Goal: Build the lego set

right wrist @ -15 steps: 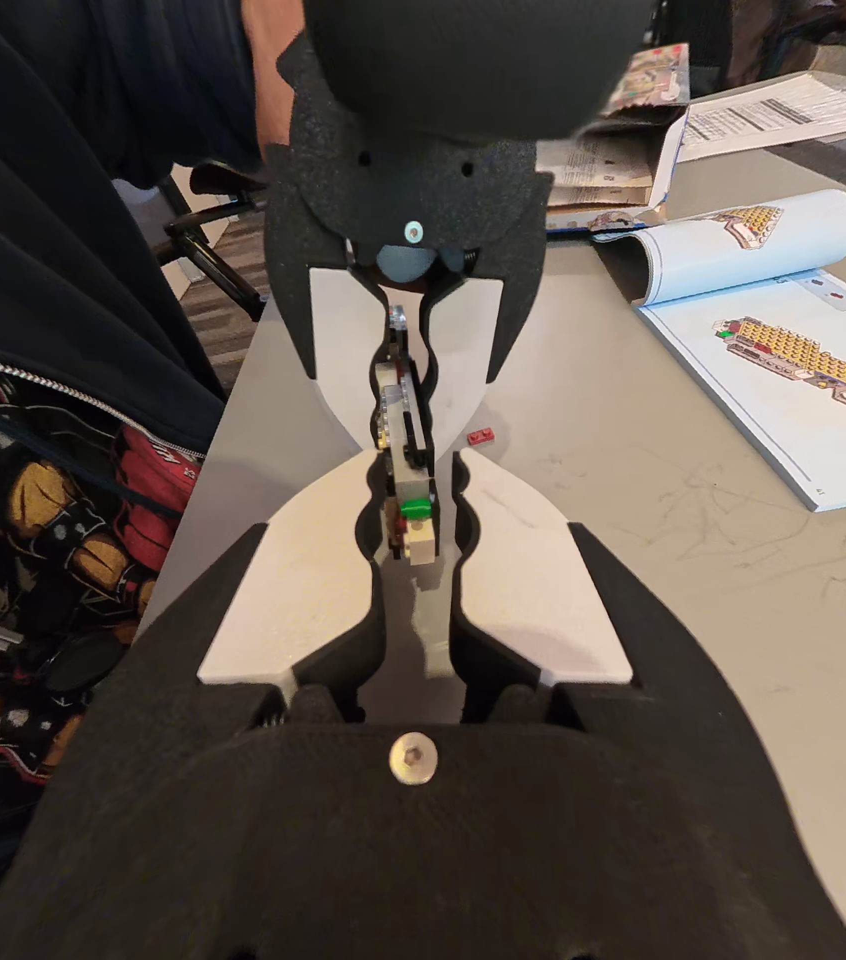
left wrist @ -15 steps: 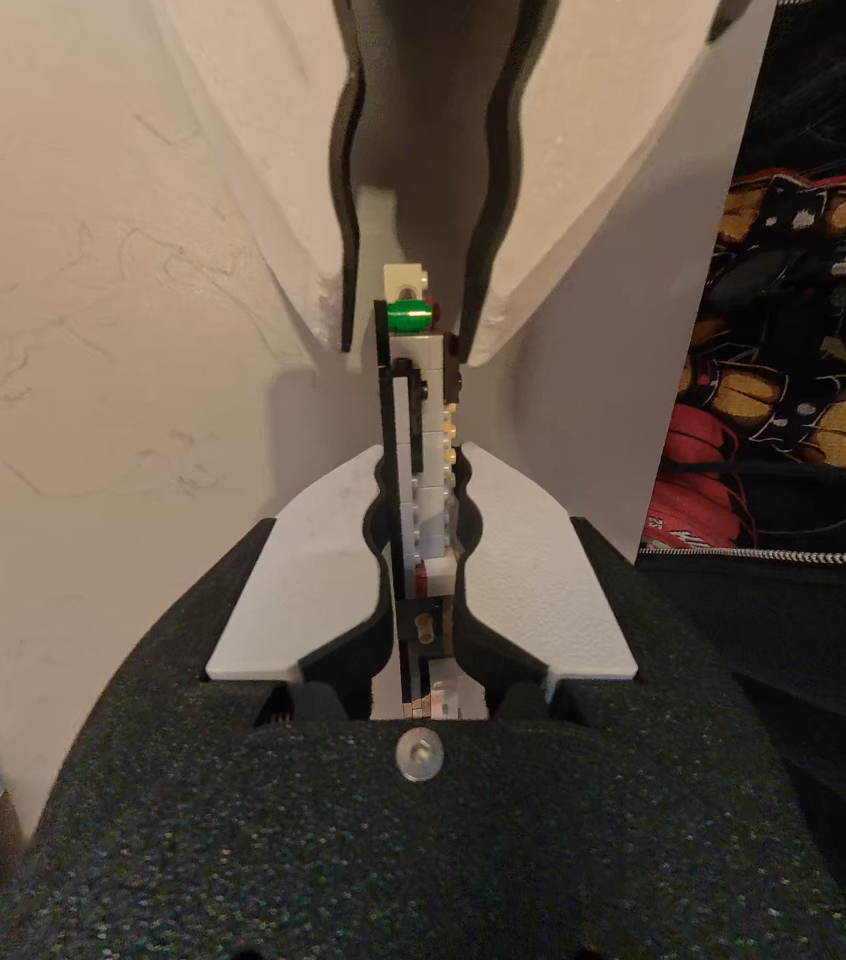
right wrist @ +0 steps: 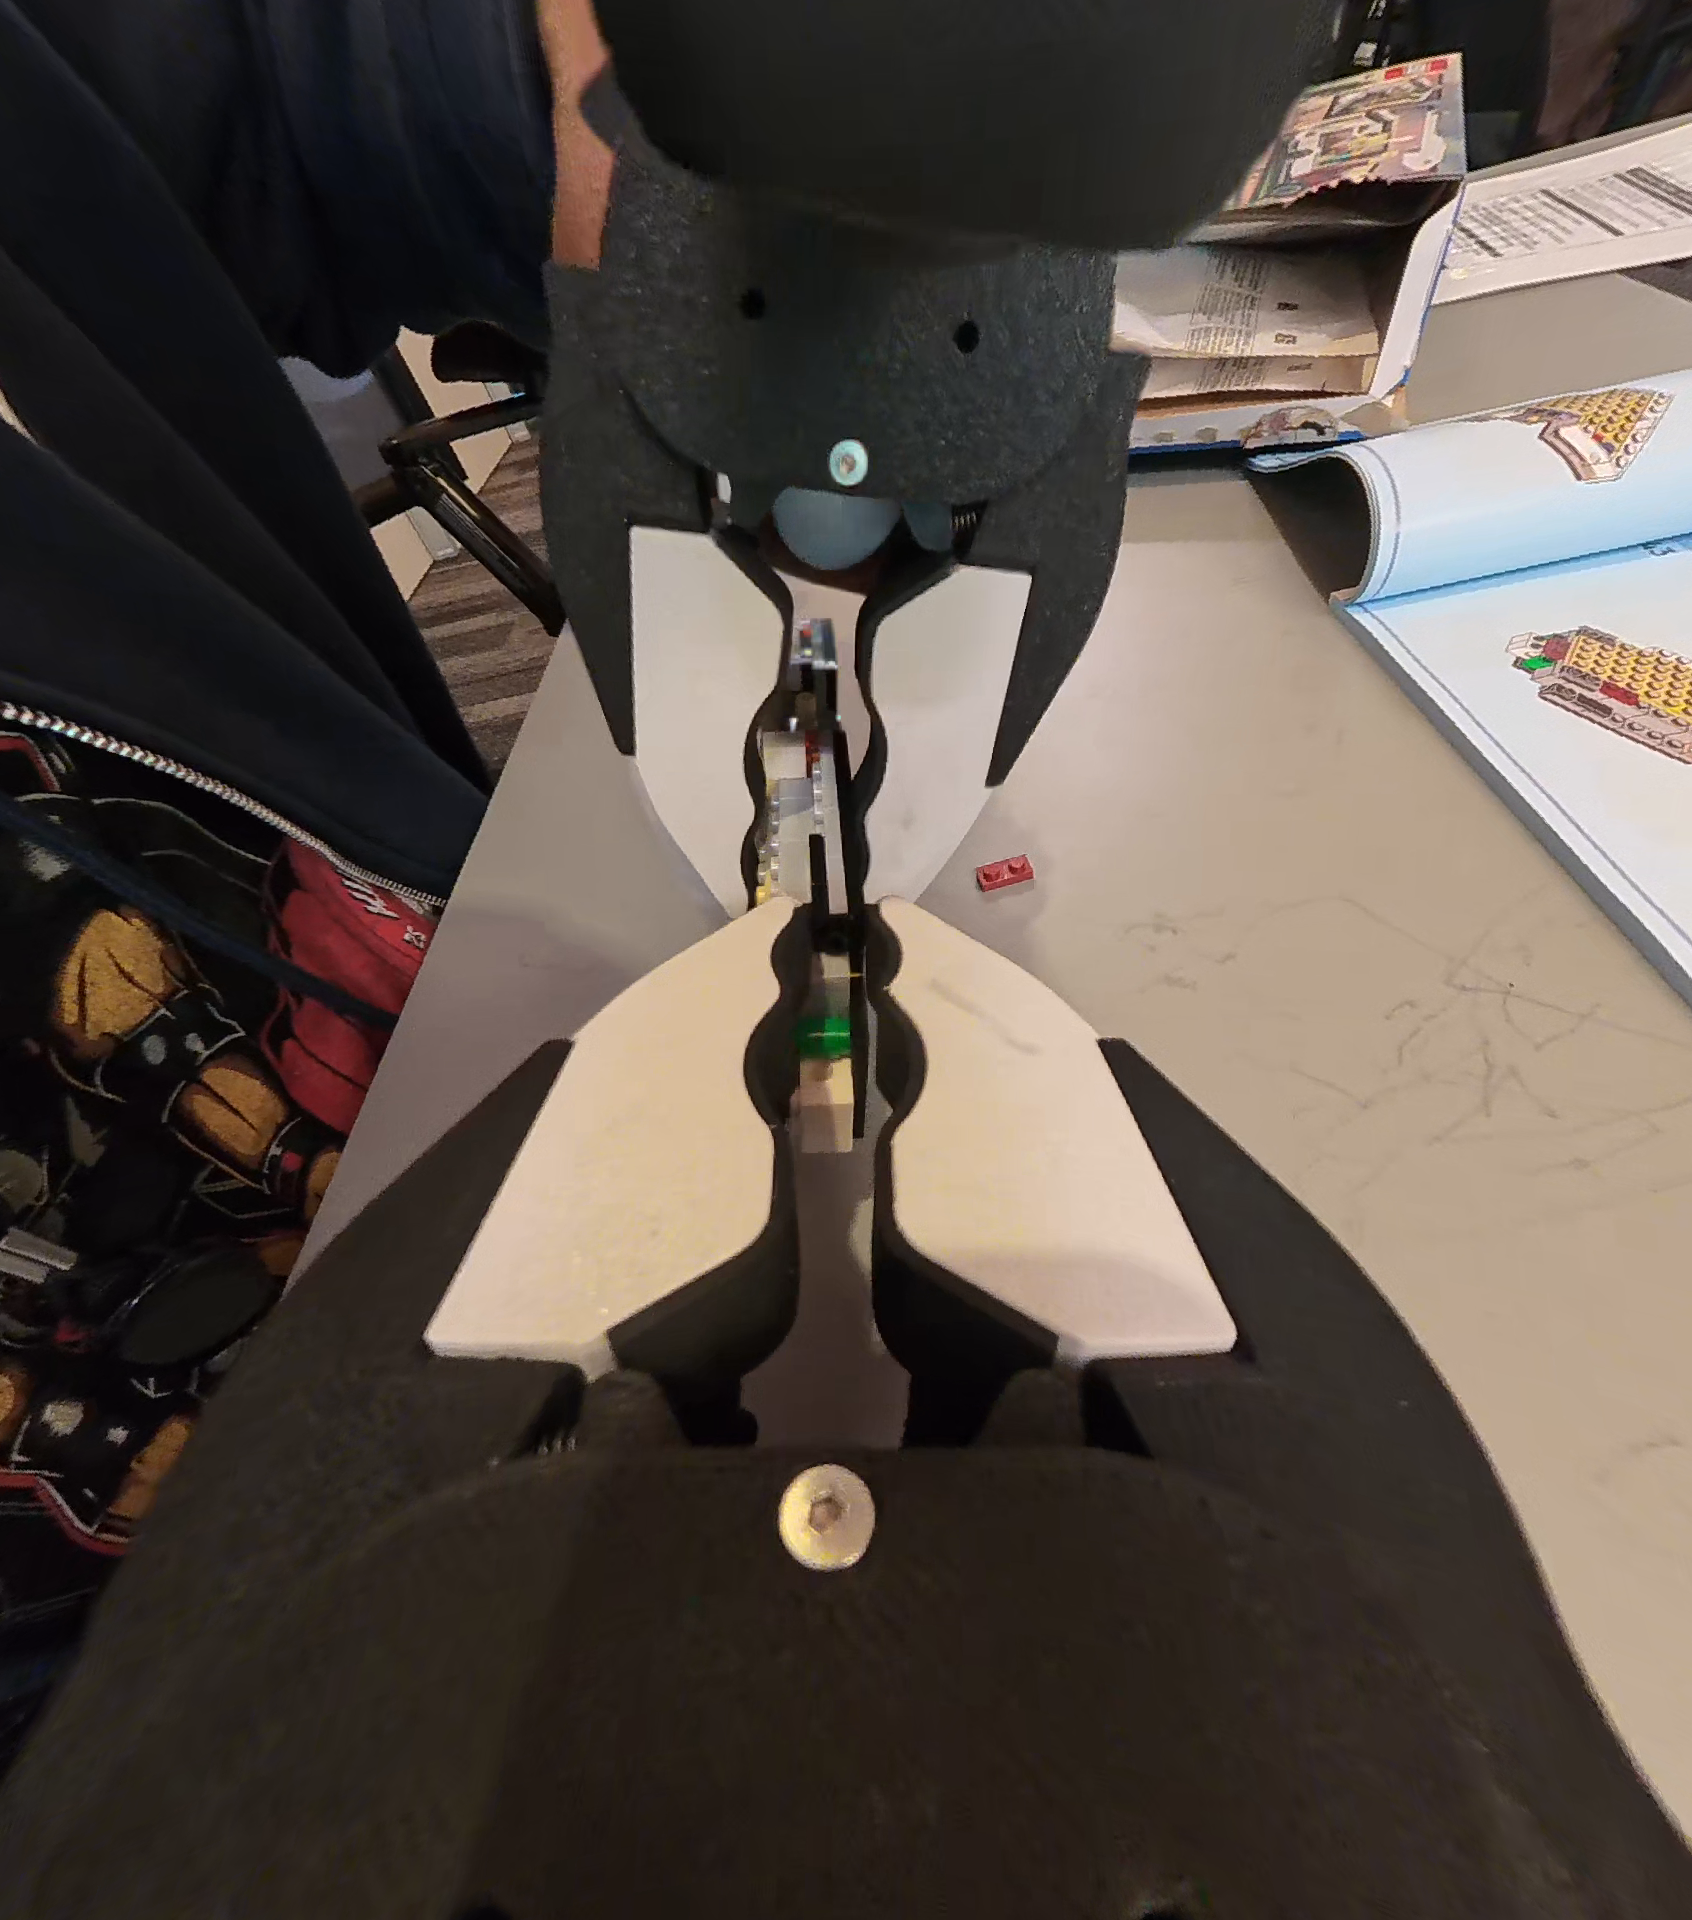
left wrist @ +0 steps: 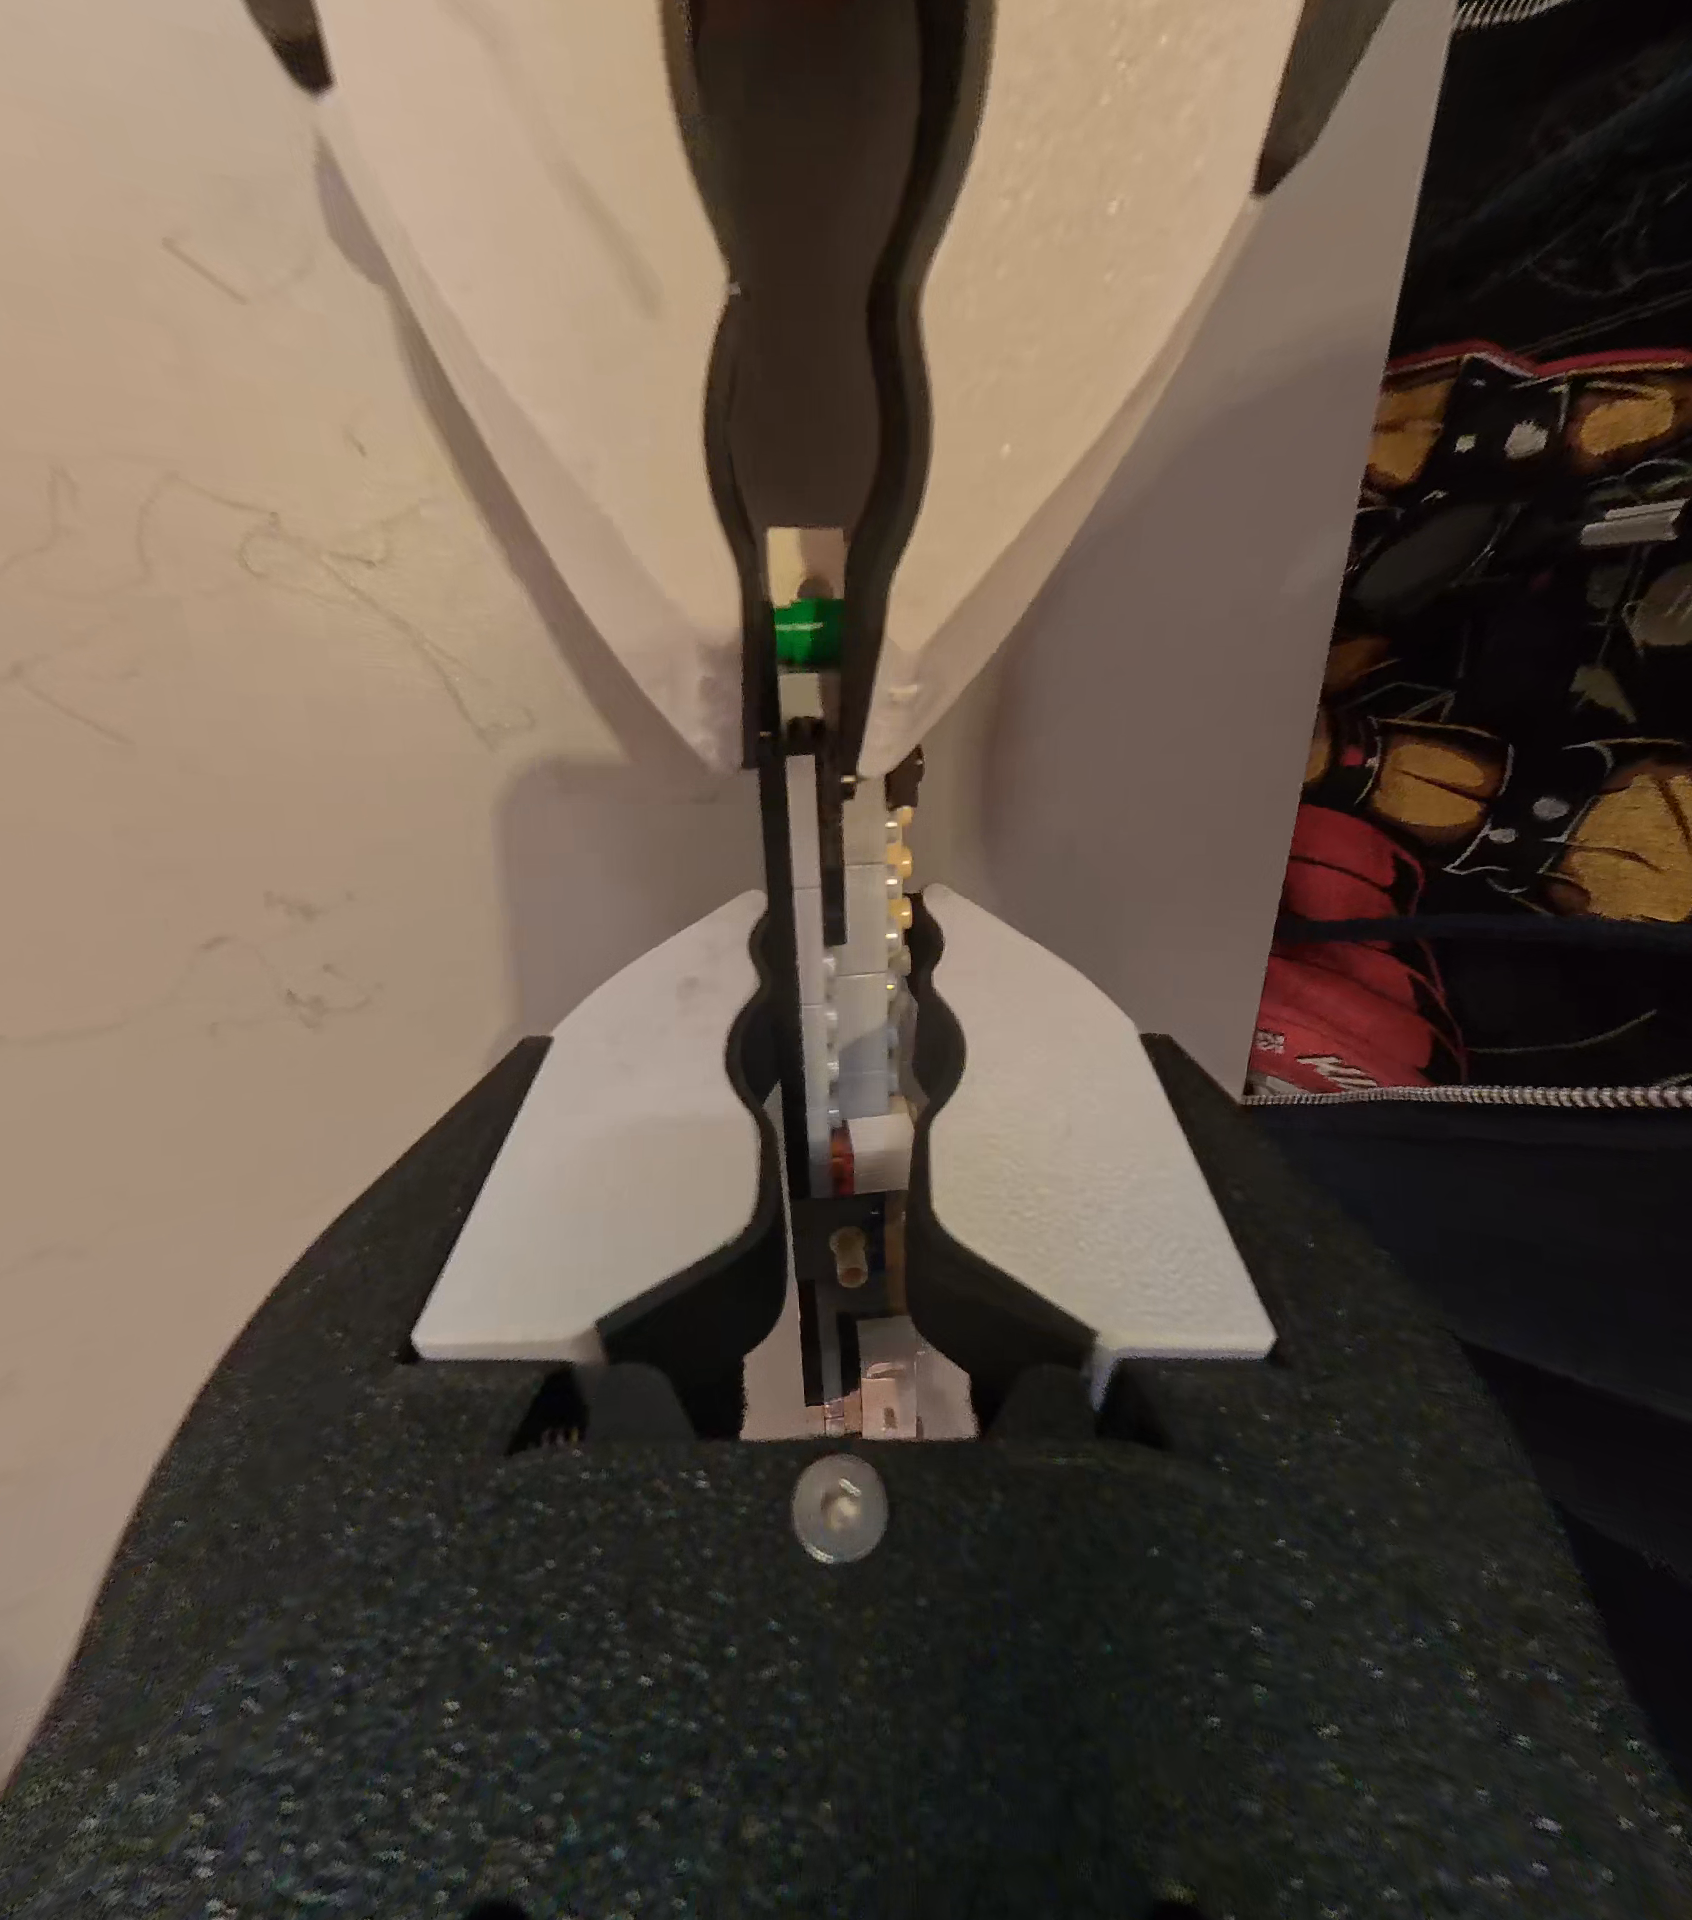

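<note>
A long thin brick assembly (left wrist: 852, 997) of grey, black and tan pieces runs between my two grippers, which face each other tip to tip. My left gripper (left wrist: 842, 914) is shut on one end of it. My right gripper (right wrist: 837, 914) is shut on the other end, where a green round piece (right wrist: 824, 1037) and a tan block sit between its pads. The same green piece (left wrist: 806, 629) shows in the left wrist view inside the right gripper (left wrist: 800, 748). In the right wrist view the left gripper (right wrist: 821, 894) holds the assembly (right wrist: 800, 821) above the grey table (right wrist: 1237, 1143).
A small red plate (right wrist: 1006, 873) lies on the table just right of the fingertips. An open instruction booklet (right wrist: 1600, 707) lies at the right, with a torn box (right wrist: 1320, 260) and papers behind it. A person's dark zipped jacket (right wrist: 94, 520) is close on the left. Across from one pair of fingers to the other is roughly 5 centimetres.
My right gripper has moved forward along the assembly until its tips meet the left gripper's, and its pads have closed in on the end with the green piece. The left grasp is unchanged.
</note>
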The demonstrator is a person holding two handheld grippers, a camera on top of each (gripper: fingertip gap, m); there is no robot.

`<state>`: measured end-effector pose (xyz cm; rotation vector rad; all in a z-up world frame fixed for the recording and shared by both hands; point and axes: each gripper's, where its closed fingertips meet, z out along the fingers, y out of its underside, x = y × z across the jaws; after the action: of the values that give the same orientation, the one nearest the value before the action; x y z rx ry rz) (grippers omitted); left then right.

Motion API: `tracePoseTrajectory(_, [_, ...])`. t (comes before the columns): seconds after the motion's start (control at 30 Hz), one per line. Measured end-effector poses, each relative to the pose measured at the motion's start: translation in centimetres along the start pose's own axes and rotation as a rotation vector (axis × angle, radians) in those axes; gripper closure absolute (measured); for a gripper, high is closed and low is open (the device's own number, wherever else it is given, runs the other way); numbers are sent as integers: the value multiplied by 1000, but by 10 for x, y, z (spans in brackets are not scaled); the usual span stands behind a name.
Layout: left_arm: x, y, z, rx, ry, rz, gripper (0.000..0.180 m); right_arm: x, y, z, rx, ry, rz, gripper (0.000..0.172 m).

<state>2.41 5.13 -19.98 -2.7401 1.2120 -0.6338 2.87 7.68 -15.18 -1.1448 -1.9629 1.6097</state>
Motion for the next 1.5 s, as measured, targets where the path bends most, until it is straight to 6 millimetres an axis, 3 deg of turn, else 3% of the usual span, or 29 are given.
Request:
tracePoseTrajectory(0.27, [14, -3, -4, 155, 193, -120, 159, -8, -2, -6, 49, -133, 152, 131])
tracePoseTrajectory(0.43, [22, -2, -7, 316, 319, -228, 159, -22, 14, 11, -48, -213, 209, 124])
tracePoseTrajectory(0.67, [23, -2, -20, 533, 363, -240, 159, -20, 16, 25, -89, -217, 253, 131])
tracePoseTrajectory(0.87, [3, -2, -46, 838, 360, -377, 159, 6, -1, 27, 42, -128, 391, 130])
tracePoseTrajectory(1.07, [-6, -5, -63, 1157, 416, -503, 159, 16, -23, 35, 188, -134, 500, 131])
tracePoseTrajectory(1.23, [3, -2, -60, 1235, 454, -514, 159, 16, -37, 36, 277, -163, 527, 138])
tracePoseTrajectory(1.5, [6, 3, -54, 1235, 454, -545, 154, 12, -33, 43, 255, -159, 531, 148])
